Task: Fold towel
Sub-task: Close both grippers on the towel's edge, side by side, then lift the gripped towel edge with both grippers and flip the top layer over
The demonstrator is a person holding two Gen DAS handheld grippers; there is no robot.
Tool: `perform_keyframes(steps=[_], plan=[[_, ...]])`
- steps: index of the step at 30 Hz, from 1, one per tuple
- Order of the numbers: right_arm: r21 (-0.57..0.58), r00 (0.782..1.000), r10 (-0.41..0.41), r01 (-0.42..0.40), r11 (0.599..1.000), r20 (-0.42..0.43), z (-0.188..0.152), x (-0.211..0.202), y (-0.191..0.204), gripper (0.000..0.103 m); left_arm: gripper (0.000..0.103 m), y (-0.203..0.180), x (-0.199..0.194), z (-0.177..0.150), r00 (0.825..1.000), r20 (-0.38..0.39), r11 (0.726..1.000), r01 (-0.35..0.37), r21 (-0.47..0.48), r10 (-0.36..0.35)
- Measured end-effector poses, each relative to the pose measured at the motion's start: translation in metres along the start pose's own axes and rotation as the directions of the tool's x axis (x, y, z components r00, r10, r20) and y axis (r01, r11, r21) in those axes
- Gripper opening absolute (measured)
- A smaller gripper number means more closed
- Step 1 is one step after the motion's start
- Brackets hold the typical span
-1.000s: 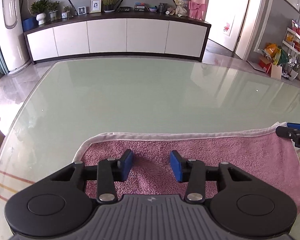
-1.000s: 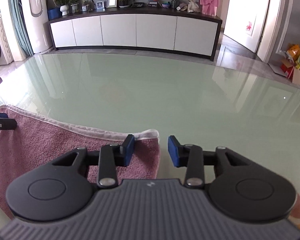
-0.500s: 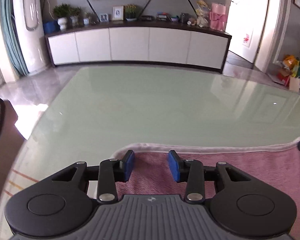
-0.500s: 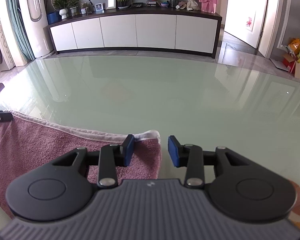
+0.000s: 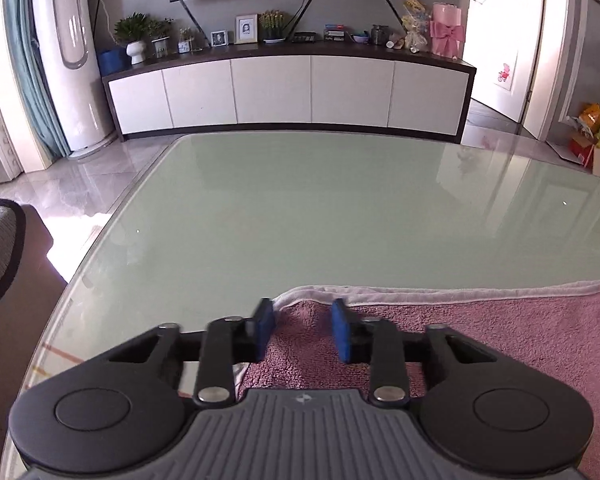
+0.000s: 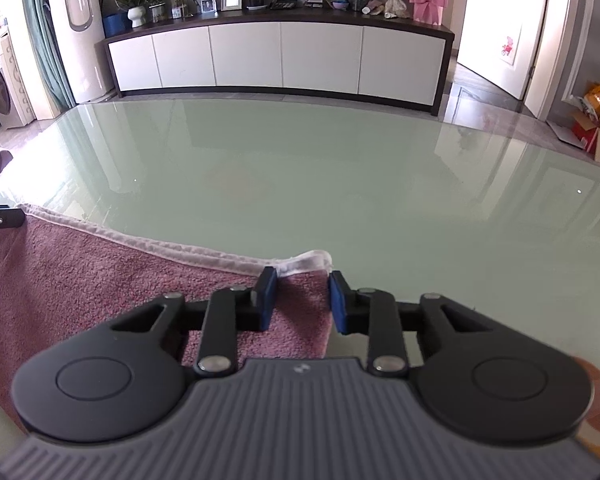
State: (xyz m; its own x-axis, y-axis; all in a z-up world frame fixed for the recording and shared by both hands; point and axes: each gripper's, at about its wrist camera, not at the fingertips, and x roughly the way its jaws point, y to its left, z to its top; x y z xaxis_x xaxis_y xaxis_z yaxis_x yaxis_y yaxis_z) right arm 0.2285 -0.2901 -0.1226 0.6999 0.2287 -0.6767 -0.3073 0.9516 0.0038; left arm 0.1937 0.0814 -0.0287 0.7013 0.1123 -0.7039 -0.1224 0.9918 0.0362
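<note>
A pink towel [image 5: 480, 328] with a white hem lies flat on the glass table [image 5: 320, 208]. My left gripper [image 5: 302, 330] is open, its blue pads straddling the towel's far left corner. My right gripper [image 6: 300, 300] is open, its blue pads straddling the towel's [image 6: 100, 264] far right corner, where the white hem curls up. The tip of the left gripper shows at the left edge of the right wrist view [image 6: 0, 220].
The pale green glass table [image 6: 340, 168] stretches ahead of both grippers. Its left edge runs close beside the left gripper, with a dark chair [image 5: 0, 252] beyond it. A white TV cabinet [image 5: 284, 88] stands past the far edge.
My left gripper has moved left along the towel, from over its middle to its far left corner. The right gripper has stayed at the right corner. Both stay open.
</note>
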Motion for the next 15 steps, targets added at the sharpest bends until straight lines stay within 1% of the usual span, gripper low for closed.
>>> perform_keyframes(steps=[2, 4, 7, 11, 15], plan=[[-0.005, 1.000, 0.001, -0.001, 1.000, 0.003, 0.000, -0.001, 0.000, 0.015, 0.008, -0.004, 0.000, 0.000, 1.000, 0.003, 1.000, -0.004, 0.022, 0.004], [-0.003, 1.000, 0.006, -0.006, 1.000, 0.006, 0.001, -0.002, -0.001, 0.013, 0.006, -0.004, -0.001, -0.001, 1.000, 0.006, 1.000, -0.003, 0.028, 0.003], [0.003, 1.000, 0.015, -0.015, 1.000, 0.014, 0.003, -0.005, -0.002, 0.012, 0.004, -0.001, -0.004, -0.001, 1.000, 0.012, 1.000, 0.009, 0.012, -0.009], [0.002, 1.000, 0.020, -0.020, 1.000, 0.022, 0.003, -0.010, -0.003, 0.011, 0.004, 0.002, -0.009, 0.000, 1.000, 0.021, 1.000, 0.021, 0.003, -0.021], [0.002, 0.998, 0.032, -0.032, 0.999, 0.051, 0.008, -0.023, -0.002, 0.011, 0.004, 0.006, -0.019, 0.003, 0.998, 0.037, 0.999, 0.041, -0.009, -0.041]])
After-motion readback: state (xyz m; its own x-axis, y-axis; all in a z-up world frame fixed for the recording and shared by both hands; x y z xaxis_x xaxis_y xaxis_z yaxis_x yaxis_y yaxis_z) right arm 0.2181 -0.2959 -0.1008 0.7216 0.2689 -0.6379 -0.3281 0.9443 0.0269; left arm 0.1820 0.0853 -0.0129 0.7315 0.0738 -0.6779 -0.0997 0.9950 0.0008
